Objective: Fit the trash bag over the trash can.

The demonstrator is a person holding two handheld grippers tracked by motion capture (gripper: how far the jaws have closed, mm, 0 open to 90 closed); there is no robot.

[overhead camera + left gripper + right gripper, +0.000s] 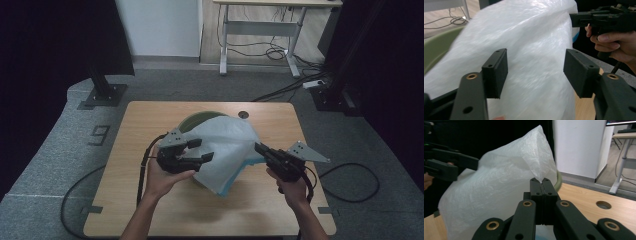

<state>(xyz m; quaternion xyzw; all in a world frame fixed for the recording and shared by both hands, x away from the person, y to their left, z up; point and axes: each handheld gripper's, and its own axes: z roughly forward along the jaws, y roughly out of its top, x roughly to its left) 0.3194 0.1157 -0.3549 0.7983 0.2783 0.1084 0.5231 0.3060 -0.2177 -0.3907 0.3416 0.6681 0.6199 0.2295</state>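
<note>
White crinkled plastic bag (225, 150) half-draped over green bin (197, 120); right gripper (540, 181) pinches its edge, left gripper (534, 72) spread, lining unfinished.

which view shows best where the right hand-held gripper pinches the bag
The right gripper view: the right hand-held gripper has its jaws shut on a fold of the white plastic bag. The high view shows that contact small; the left gripper view shows it at the bag's far edge.

white plastic bag (227, 150); green bowl (192, 121); light wood table (150, 200)
</note>
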